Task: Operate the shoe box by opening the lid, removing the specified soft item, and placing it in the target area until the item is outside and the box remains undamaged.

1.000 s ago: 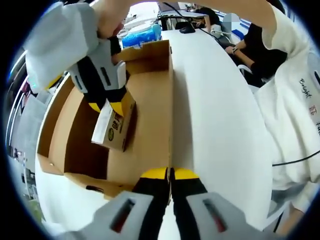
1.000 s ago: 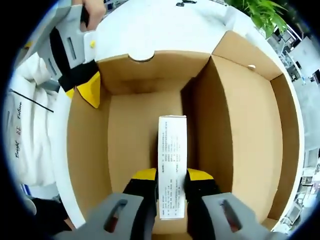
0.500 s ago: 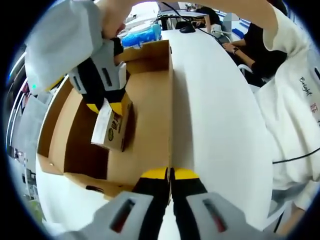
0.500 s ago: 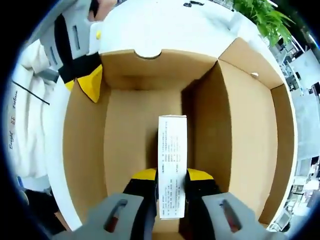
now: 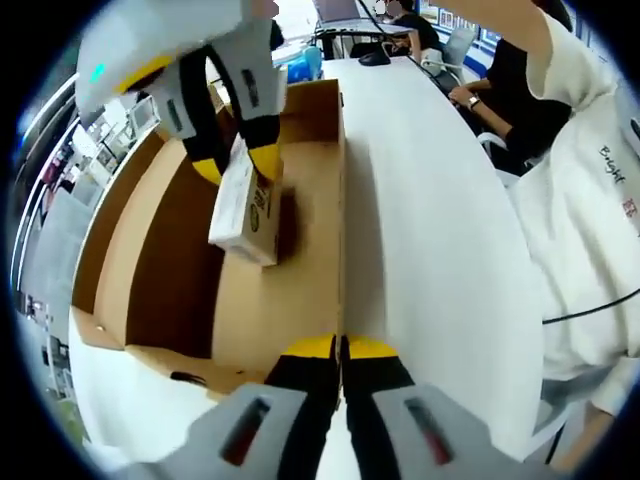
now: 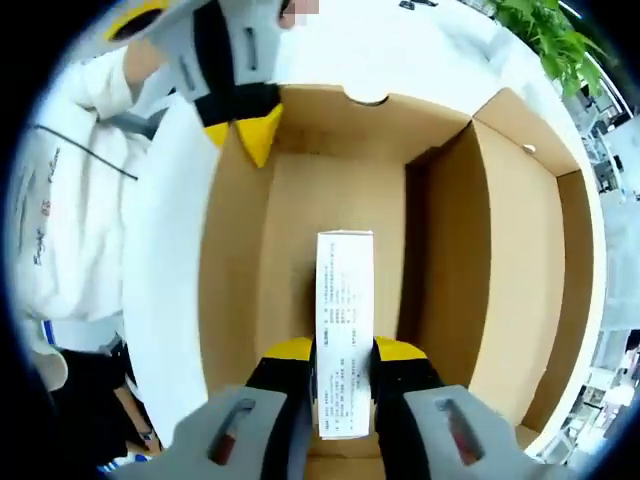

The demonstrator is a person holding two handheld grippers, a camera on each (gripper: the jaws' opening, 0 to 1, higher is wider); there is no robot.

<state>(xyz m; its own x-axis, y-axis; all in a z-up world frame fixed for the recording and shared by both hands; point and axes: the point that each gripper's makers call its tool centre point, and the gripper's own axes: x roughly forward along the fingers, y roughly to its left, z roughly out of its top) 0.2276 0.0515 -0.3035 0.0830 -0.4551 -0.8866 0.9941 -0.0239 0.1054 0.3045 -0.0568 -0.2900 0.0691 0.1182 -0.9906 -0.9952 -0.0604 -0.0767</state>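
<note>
In the left gripper view, the left gripper (image 5: pixel 340 350) rises from 6 o'clock with its yellow-tipped fingers (image 5: pixel 310 349) pressed together on the thin edge of the raised cardboard lid (image 5: pixel 343 250), which runs straight away toward 12 o'clock. To the left of that edge the open shoe box (image 5: pixel 150 270) lies on the white bench (image 5: pixel 430 220), its brown inside exposed. At about 11 o'clock the right gripper (image 5: pixel 237 165) comes down from above the box, its fingers pinching a small white and tan carton (image 5: pixel 248 205). The carton hangs clear above the box floor, its long axis running from the fingers toward 6 o'clock and slightly tilted, the free end pointing down into the box. A person's white sleeve (image 5: pixel 590 200) fills the 3 o'clock side, and seated people show at the far end of the bench.

In the right gripper view, the right gripper (image 6: pixel 343 350) rises from 6 o'clock, its fingers (image 6: pixel 290 352) closed on the near end of the carton (image 6: pixel 345 320). The carton's long axis runs straight toward 12 o'clock, its printed white face up, with the shoe box (image 6: pixel 440 260) interior behind it. At 11 o'clock the left gripper (image 6: pixel 250 125) sits at the box's upright lid (image 6: pixel 225 240), yellow tips touching the cardboard edge. A green plant (image 6: pixel 545 35) shows at 1 o'clock beyond the bench (image 6: pixel 170 250).
</note>
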